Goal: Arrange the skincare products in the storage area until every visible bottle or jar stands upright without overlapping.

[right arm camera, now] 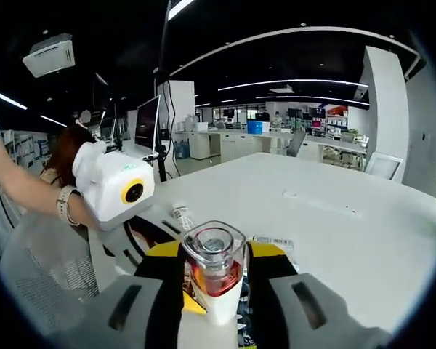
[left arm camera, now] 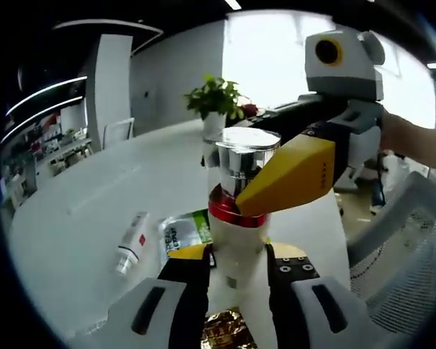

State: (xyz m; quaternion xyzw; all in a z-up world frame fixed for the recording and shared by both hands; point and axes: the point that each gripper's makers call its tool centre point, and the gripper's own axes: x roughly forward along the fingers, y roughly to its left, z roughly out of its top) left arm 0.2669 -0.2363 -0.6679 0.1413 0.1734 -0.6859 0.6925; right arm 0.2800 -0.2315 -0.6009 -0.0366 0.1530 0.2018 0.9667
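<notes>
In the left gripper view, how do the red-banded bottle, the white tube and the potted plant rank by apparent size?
1. Red-banded bottle, largest, though nearest the camera.
2. Potted plant.
3. White tube.
Plant and tube look close; the plant stands much farther off, so true sizes stay unsure.

No readable text anywhere, white tube (left arm camera: 131, 249) lying on the table with a red label patch too blurred to read, green and white sachet (left arm camera: 183, 233) beside it carrying small print too small to make out
</notes>
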